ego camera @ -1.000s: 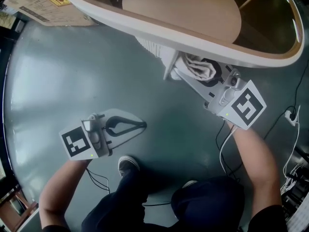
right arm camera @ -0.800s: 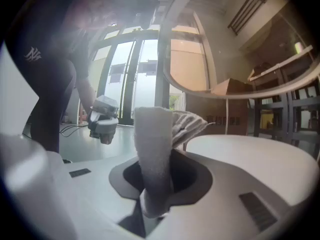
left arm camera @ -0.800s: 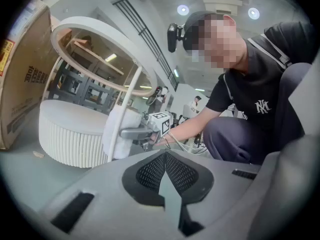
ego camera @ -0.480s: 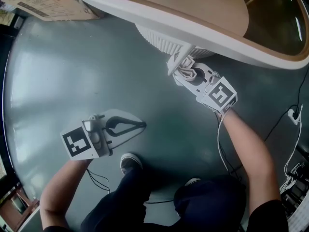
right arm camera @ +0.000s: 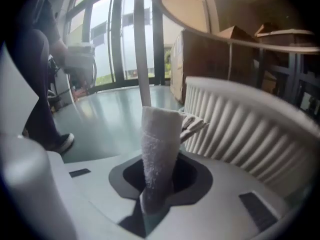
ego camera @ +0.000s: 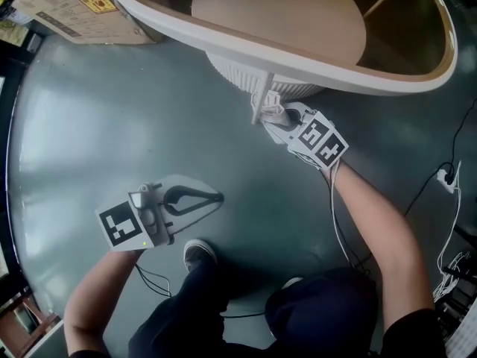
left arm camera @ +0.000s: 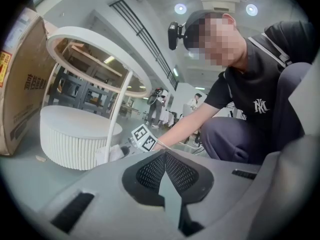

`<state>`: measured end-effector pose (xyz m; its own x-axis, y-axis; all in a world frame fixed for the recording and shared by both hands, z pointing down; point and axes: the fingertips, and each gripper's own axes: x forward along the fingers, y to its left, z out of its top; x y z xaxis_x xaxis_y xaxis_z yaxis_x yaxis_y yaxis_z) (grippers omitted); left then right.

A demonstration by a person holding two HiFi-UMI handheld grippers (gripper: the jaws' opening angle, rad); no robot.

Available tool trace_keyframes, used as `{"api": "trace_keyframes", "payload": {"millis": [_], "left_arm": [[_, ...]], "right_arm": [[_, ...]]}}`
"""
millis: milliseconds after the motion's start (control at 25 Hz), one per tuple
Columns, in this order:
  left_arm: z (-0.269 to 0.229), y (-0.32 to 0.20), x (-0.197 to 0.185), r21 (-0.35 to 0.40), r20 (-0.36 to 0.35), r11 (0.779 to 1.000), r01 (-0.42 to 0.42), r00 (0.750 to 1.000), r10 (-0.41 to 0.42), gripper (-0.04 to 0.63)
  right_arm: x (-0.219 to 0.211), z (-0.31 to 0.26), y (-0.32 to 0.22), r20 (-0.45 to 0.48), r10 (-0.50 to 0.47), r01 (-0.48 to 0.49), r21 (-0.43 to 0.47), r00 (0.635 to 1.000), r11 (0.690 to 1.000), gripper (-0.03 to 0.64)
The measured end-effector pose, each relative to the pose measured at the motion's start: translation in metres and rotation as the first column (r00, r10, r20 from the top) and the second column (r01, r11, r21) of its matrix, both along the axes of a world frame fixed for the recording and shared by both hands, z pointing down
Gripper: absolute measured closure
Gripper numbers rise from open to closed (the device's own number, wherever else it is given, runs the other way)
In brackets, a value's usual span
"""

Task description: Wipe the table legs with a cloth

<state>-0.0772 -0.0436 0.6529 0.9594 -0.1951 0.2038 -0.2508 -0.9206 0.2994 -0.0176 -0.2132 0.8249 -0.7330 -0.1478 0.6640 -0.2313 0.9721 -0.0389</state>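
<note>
The round table (ego camera: 298, 66) has a white rim and a thin white leg (ego camera: 262, 95). My right gripper (ego camera: 271, 119) is shut on a rolled white cloth (ego camera: 273, 107), which presses against the lower part of that leg. In the right gripper view the cloth (right arm camera: 160, 149) stands up between the jaws, just before the leg (right arm camera: 142, 44). My left gripper (ego camera: 215, 198) is shut and holds nothing, low over the grey floor, well left of the leg. The left gripper view shows the leg (left arm camera: 116, 111), the cloth (left arm camera: 118, 153) at its foot and the right gripper's marker cube (left arm camera: 145, 138).
A ribbed white drum (ego camera: 246, 77) stands under the table right behind the leg. A cardboard box (ego camera: 74, 6) lies at the far left. Cables (ego camera: 447, 181) trail on the floor at the right. The person's shoe (ego camera: 197, 253) is near the left gripper.
My right gripper has gone down along the table leg with the cloth, away from the camera and a little left. The left gripper has hardly moved.
</note>
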Motion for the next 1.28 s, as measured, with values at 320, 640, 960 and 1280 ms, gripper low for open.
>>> {"api": "trace_keyframes", "payload": {"millis": [320,640,960,1280], "left_arm": [[-0.031,-0.021,0.002,0.075,-0.037,0.995,0.062,0.998,-0.059,0.589],[-0.031,-0.015,0.001,0.089,-0.013,0.995,0.042,0.999,-0.041,0.589],[0.005,-0.010,-0.005,0.018,0.004,1.000,0.023,1.000,-0.023,0.589],[0.017,-0.015,0.012,-0.026,0.011,0.999,-0.035,0.999,0.035,0.589]], "right_arm": [[0.014,-0.243,0.008,0.479,-0.025,-0.088,0.213,0.878,0.973,0.541],[-0.008,-0.270,0.014,0.491,-0.147,-0.068,0.394,0.859,0.917,0.541],[-0.024,-0.194,0.007,0.433,-0.143,0.007,0.300,0.890,0.954,0.541],[-0.018,-0.105,0.004,0.344,-0.087,0.028,0.173,0.935,0.985,0.541]]}}
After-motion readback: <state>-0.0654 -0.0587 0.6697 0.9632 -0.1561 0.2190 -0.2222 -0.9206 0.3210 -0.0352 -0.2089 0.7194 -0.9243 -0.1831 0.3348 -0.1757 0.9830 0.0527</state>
